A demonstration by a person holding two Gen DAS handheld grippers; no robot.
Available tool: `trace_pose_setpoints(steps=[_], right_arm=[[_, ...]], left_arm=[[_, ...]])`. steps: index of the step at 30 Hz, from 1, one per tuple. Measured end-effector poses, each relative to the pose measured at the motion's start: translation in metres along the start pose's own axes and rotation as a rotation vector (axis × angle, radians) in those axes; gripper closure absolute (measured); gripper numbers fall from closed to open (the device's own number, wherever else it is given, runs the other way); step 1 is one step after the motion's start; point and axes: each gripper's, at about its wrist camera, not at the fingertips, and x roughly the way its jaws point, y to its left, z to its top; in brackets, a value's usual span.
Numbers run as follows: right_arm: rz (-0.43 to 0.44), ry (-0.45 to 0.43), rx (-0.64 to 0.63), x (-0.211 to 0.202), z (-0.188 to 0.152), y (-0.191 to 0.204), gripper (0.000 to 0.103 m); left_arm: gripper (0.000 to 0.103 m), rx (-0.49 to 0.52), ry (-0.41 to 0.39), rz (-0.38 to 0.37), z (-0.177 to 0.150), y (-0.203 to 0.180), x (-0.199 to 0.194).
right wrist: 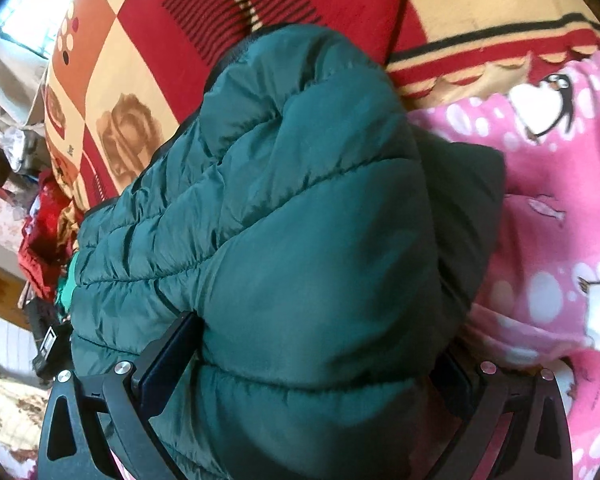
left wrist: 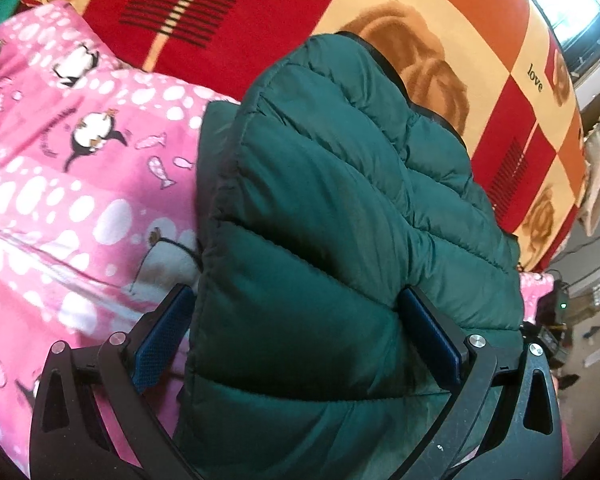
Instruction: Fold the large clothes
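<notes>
A dark green quilted puffer jacket lies bunched in thick layers on the bed, and it fills the middle of the right wrist view too. My left gripper straddles its near end with the jaws spread wide. The right blue pad dents the fabric, while the left pad stands a little clear of the jacket's edge. My right gripper also stands wide around the bulk. Its left pad touches the jacket, and the other finger is mostly hidden under the padding.
A pink penguin-print blanket lies under and beside the jacket. A red, orange and cream patterned blanket covers the bed beyond. Piled clothes and a black device with cables sit past the bed's edge.
</notes>
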Motion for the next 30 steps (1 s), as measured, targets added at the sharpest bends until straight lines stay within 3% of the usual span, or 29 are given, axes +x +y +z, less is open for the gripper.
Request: trace_pose_setpoints(steps=[7,12,16,25,30], right_arm=[[0.012,0.018,-0.011,0.002,-0.001,0.007,0.002],[0.002,-0.029,-0.088,-0.013,-0.009,0.035,0.042],[0.004,-0.067,-0.114,-0.031,-0.016,0.048,0.057],[0.070,-0.094,-0.152,-0.089,-0.061,0.080,0.061],[0.107,-0.058,-0.145,-0.121,-0.115,0.087,0.061]], left_arm=[[0.004,-0.001,0.031,-0.013,0.003,-0.007,0.005],[0.044,0.114,-0.014,0.010,-0.006,-0.038,-0.008],[0.064,0.112,-0.032,-0.027,-0.008,-0.049,-0.030],[0.068,0.141,-0.038,-0.105,-0.042,-0.058,-0.104],[0.068,0.140,0.022,-0.111,-0.079,-0.046,-0.133]])
